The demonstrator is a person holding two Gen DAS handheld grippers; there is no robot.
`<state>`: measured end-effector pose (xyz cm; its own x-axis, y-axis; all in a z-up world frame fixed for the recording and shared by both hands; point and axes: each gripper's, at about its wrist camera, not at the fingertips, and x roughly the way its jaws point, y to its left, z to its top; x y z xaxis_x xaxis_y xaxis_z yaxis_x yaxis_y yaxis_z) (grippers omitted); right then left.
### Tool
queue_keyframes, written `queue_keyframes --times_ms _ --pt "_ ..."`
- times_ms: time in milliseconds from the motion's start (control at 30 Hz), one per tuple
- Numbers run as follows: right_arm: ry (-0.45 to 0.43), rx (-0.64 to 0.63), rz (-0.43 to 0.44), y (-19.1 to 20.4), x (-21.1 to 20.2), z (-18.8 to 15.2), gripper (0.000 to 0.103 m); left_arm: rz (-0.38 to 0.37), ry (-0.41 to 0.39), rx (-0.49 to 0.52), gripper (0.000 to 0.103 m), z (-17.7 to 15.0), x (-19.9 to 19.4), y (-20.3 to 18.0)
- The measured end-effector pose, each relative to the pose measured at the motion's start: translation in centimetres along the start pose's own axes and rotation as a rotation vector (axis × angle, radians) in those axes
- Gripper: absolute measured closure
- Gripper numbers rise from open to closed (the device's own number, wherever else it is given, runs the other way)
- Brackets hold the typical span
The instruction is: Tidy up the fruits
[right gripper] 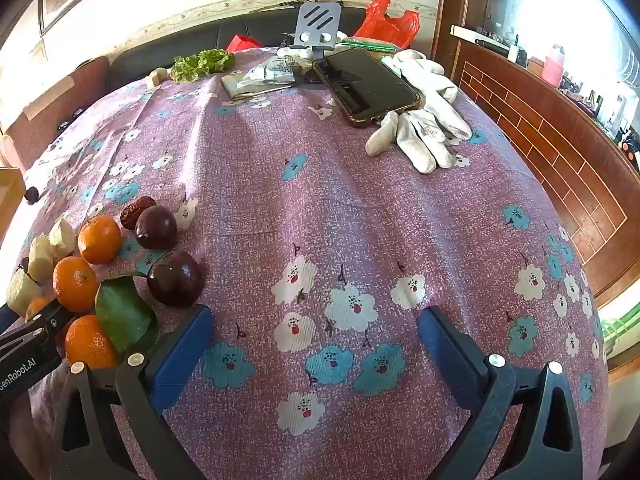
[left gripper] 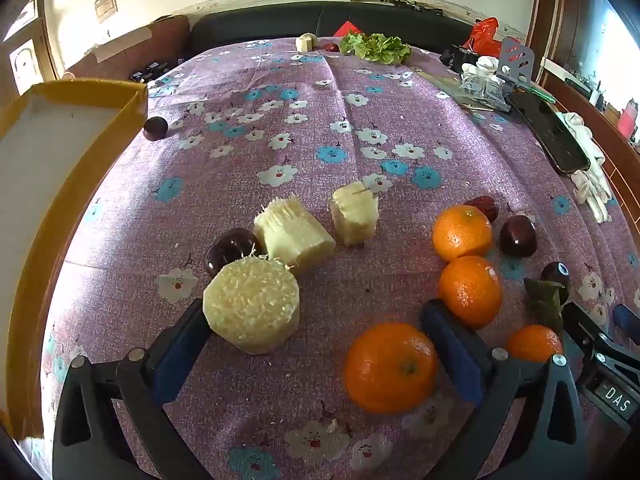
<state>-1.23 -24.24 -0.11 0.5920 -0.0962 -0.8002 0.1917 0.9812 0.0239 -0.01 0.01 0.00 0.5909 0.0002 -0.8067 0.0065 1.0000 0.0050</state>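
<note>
Purple flowered cloth covered the bench (right gripper: 360, 208). Oranges (left gripper: 390, 368), dark plums (left gripper: 518, 236) and pale cut sugarcane pieces (left gripper: 252, 306) lay clustered near the left hand-held gripper (left gripper: 316, 344), spread wide and empty. Beside them the right hand-held gripper (right gripper: 316, 344) gaped wide over bare cloth.

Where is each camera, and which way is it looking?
Left wrist: it sits on the left tool, looking forward across the flowered tablecloth at sugarcane chunks, oranges and the yellow box; both blue fingers show, wide apart.
Right wrist: it sits on the right tool, looking over mostly bare cloth toward the phone and white gloves; its blue fingers show.
Shared: the fruit pile, lettuce, phone, and each view catches the other tool.
</note>
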Motion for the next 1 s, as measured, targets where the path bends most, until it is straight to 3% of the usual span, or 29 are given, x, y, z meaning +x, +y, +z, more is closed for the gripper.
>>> queue_keyframes --times_ms 1000 --pt "0.0 -0.006 -0.007 0.07 -0.04 0.14 0.0 -0.002 0.002 -0.001 0.0 -0.07 0.02 0.11"
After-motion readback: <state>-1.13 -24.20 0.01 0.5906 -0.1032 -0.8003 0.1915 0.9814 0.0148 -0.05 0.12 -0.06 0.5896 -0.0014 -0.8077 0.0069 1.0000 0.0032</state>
